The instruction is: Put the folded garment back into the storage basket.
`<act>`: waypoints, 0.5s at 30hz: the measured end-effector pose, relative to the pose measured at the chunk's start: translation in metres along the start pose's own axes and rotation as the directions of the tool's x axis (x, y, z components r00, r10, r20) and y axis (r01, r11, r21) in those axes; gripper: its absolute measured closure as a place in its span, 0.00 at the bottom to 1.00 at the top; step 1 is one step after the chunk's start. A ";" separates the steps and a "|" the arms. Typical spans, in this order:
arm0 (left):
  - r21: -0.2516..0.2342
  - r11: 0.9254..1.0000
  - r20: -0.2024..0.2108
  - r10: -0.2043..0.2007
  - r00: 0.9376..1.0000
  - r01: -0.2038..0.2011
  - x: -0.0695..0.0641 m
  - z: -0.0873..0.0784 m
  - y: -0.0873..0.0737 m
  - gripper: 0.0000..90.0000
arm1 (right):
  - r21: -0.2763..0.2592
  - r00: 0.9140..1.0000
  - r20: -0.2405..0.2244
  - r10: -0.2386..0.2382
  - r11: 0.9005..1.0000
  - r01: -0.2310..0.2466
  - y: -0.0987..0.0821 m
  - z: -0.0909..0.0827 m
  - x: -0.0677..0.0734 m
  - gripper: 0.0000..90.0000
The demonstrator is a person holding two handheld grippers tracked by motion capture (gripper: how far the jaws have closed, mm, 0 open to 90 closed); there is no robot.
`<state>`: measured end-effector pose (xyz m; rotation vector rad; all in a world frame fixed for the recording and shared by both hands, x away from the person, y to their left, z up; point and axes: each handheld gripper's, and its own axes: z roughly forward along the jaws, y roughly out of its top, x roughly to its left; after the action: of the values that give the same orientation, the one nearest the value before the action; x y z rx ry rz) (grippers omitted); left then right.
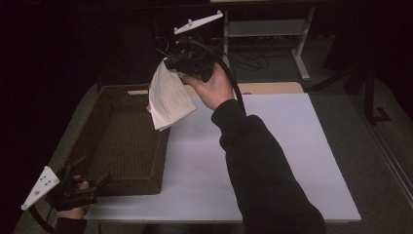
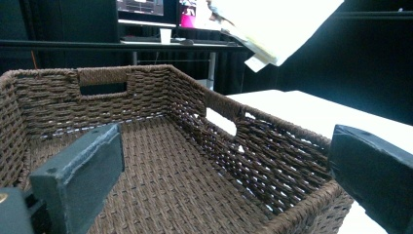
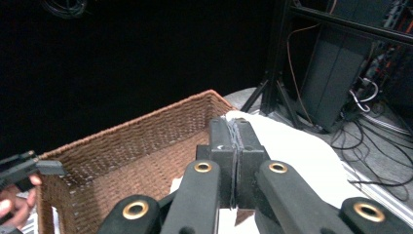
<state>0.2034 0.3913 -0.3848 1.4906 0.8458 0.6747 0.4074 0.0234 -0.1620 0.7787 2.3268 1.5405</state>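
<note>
Limp white cloth (image 1: 168, 97), folded, hanging.

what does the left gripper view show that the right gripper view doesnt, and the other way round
Left gripper view: the left gripper with its jaws standing wide apart, the basket's woven floor and handle cut-outs, and monitors behind.

Right gripper view: the right gripper, jaws pressed shut on the white cloth, plus floor cables and the person's left hand.

Both: the brown wicker basket and the cloth.

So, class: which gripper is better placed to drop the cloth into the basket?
Right. The right gripper already grips the cloth above the basket; the left gripper hangs open at its near corner.
</note>
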 end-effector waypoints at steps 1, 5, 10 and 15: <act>0.000 1.000 0.000 -0.001 1.000 0.001 0.000 0.000 0.000 0.00 | 0.001 1.000 0.000 -0.006 1.000 0.006 0.001 0.002 0.001 0.98; -0.001 1.000 0.001 -0.001 1.000 0.001 0.000 0.000 0.000 0.00 | -0.005 1.000 -0.014 -0.005 1.000 0.005 0.008 0.010 0.005 0.98; -0.003 1.000 0.002 -0.003 1.000 0.003 0.000 0.000 0.000 0.00 | -0.005 1.000 -0.018 -0.010 1.000 0.010 0.011 0.018 0.009 0.98; -0.005 1.000 0.003 -0.007 1.000 0.007 0.000 0.000 0.000 0.00 | -0.002 0.999 -0.028 -0.016 1.000 0.016 0.014 0.028 0.014 0.98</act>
<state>0.2035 0.3917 -0.3848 1.4830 0.8460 0.6694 0.4135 0.0567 -0.1596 0.7407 2.3448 1.5566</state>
